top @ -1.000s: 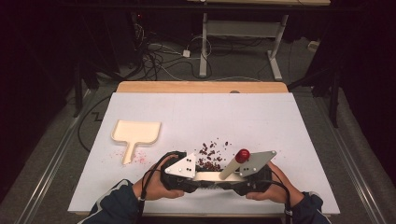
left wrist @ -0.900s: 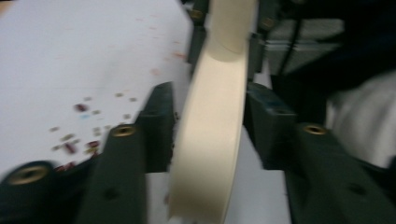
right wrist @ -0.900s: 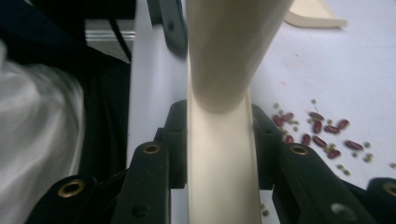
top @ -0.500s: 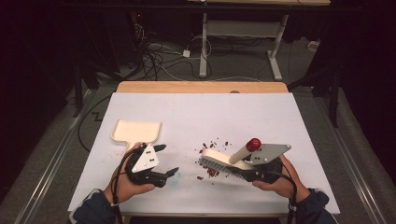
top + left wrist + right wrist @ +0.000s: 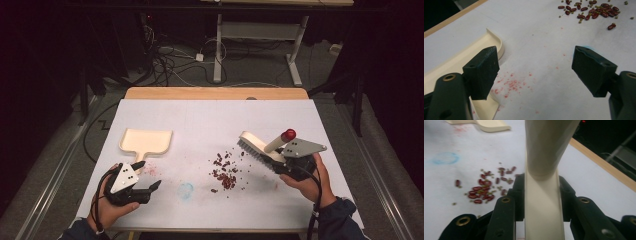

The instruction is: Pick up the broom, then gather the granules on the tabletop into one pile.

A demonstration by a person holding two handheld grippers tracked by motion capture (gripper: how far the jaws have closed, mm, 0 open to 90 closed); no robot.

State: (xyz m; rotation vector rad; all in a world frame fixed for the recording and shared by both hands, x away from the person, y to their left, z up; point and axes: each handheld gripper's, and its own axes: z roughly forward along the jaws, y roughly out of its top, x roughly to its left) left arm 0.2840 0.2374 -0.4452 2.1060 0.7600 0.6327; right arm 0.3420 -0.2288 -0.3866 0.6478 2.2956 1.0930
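— Where are the beans?

— The red beans (image 5: 224, 172) lie scattered in a loose patch on the white desk (image 5: 210, 120), a little right of centre, with small greenish bits mixed among them.

— And the brush?

— The cream brush (image 5: 256, 147) hangs just right of the patch, bristles angled down toward the beans, its red-tipped handle pointing up and to the right. The right hand-held gripper (image 5: 290, 162) has its jaws pressed against the sides of the brush body; in the right gripper view the cream plastic sits tight between them.

— The dustpan?

— The cream dustpan (image 5: 145, 141) lies flat on the desk, well left of the beans, handle toward the person.

— What about the other one?

— The left hand-held gripper (image 5: 145, 176) is just in front of the dustpan's handle, jaws spread wide and holding nothing. Reddish specks and a faint blue ring (image 5: 186, 190) mark the paper nearby.
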